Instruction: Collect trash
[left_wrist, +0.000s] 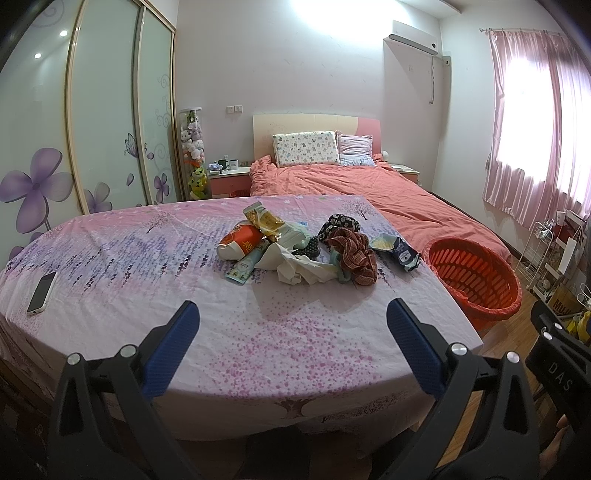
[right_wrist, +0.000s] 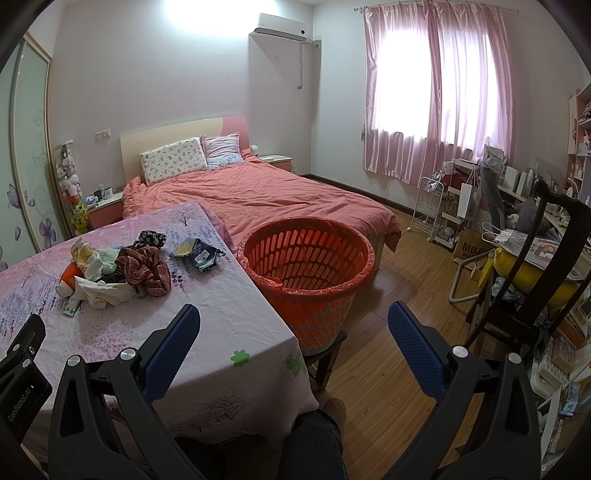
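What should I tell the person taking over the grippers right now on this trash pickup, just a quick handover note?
Left gripper: open, empty, hovering over the near edge of the table, aimed at the pile.
Right gripper: open, empty, held off the table's right corner, pointing toward the orange basket.
Trash pile: wrappers, a red-and-white cup, crumpled paper and cloth bits, all mid-table. A dark blue packet lies apart, nearest the basket.
Phone at the table's left edge; probably not trash.
Done: apparently nothing; the basket looks nearly empty.
Left: move every piece of trash into the basket.
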